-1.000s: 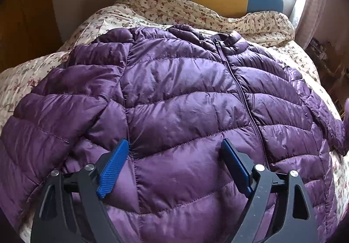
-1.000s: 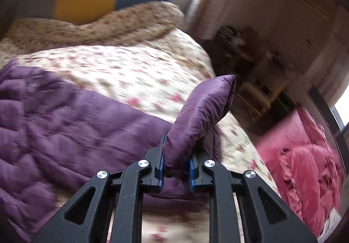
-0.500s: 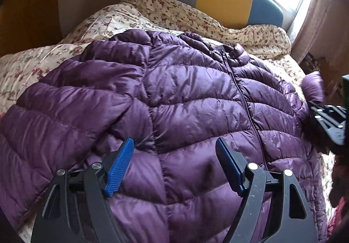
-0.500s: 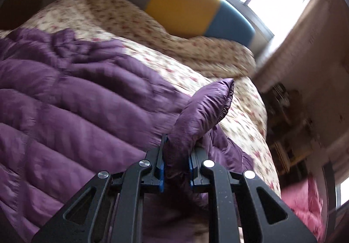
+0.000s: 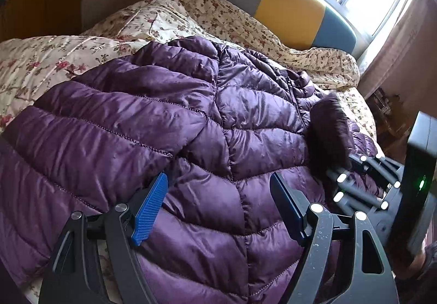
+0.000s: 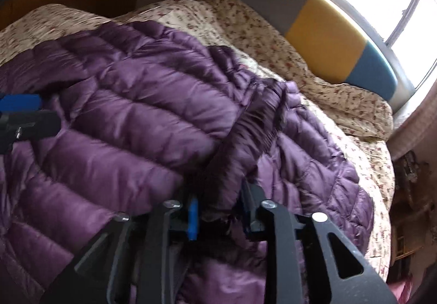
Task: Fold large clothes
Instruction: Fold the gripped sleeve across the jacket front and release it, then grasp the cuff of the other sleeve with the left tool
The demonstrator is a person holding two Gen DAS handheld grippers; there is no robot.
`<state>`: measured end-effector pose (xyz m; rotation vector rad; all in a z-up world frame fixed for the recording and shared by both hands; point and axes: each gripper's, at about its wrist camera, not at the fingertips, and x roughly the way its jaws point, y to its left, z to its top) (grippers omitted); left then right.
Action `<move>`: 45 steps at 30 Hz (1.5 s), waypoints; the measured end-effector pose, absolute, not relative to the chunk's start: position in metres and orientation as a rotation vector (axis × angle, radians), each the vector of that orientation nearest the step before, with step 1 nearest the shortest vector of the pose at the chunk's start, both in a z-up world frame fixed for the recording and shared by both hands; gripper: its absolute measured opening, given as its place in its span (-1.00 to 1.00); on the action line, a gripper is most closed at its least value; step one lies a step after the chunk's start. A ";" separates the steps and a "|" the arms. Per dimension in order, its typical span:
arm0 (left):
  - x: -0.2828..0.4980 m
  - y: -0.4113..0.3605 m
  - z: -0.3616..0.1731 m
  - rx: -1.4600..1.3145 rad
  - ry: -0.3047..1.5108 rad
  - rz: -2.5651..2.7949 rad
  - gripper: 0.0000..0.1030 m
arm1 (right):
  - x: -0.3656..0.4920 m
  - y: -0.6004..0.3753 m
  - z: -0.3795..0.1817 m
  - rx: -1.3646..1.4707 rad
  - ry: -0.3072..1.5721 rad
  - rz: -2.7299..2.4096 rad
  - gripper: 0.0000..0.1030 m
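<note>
Purple puffer jacket (image 5: 169, 123): spread front-up across the floral-quilted bed (image 5: 49, 58), zip running away from both hand-held grippers toward the collar, well short of the grey, yellow and blue headboard (image 5: 289, 6) beyond.

Right sleeve (image 6: 245, 137): brought across onto the chest, cuff end raised and blurred, lying between the jaws of the right hand-held gripper (image 6: 218, 218). Jaws opening at this moment, gap moderate, sleeve fabric in the gap but seemingly no longer pinched.

Left hand-held gripper (image 5: 215, 205): wide, empty, hovering just above the lower front panel, one blue pad to each side of a quilted seam, nothing between.

Likely step in hand: laying the right sleeve flat over the body as the first fold.

To do it well:
- Lower the cuff onto the chest before letting go fully; slippery, springy down fabric tends to slide back off.
- Lay the sleeve straight down along the zip, not bunched.
- Draw the right hand-held gripper back along its own line so the pads do not snag the cuff.
- Press lightly with the left hand-held gripper on the folded sleeve to push out air.
- Keep the two hand-held grippers apart; close together now near the jacket's right side.
</note>
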<state>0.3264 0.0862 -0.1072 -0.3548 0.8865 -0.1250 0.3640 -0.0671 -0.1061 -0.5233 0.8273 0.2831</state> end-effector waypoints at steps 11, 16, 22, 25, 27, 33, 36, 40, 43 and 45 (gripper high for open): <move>0.341 0.062 -0.091 -0.384 0.888 -0.197 0.50 | 0.335 -0.095 -0.094 -0.504 0.826 0.312 0.70; 0.355 0.033 -0.089 -0.354 0.909 -0.237 0.50 | 0.332 -0.129 -0.077 -0.426 0.836 0.274 0.82; 0.371 0.002 -0.103 -0.308 0.961 -0.235 0.34 | 0.350 -0.203 -0.070 -0.213 0.855 0.102 0.83; 0.377 -0.004 -0.109 -0.282 0.979 -0.205 -0.01 | 0.361 -0.239 -0.071 -0.119 0.859 0.006 0.83; 0.379 -0.004 -0.112 -0.275 0.982 -0.195 -0.22 | 0.369 -0.257 -0.075 -0.069 0.868 -0.043 0.83; 0.379 -0.001 -0.115 -0.261 0.975 -0.179 -0.67 | 0.390 -0.271 -0.093 0.019 0.918 -0.072 0.83; 0.377 0.006 -0.112 -0.255 0.951 -0.136 -0.67 | 0.394 -0.259 -0.100 0.020 0.922 -0.054 0.84; 0.374 0.019 -0.116 -0.243 0.957 -0.098 -0.67 | 0.400 -0.250 -0.113 0.035 0.942 -0.066 0.85; 0.366 0.025 -0.110 -0.247 0.927 -0.057 -0.61 | 0.403 -0.245 -0.124 0.018 0.945 -0.089 0.86; 0.357 0.029 -0.099 -0.275 0.871 -0.045 0.07 | 0.406 -0.242 -0.128 0.008 0.945 -0.095 0.87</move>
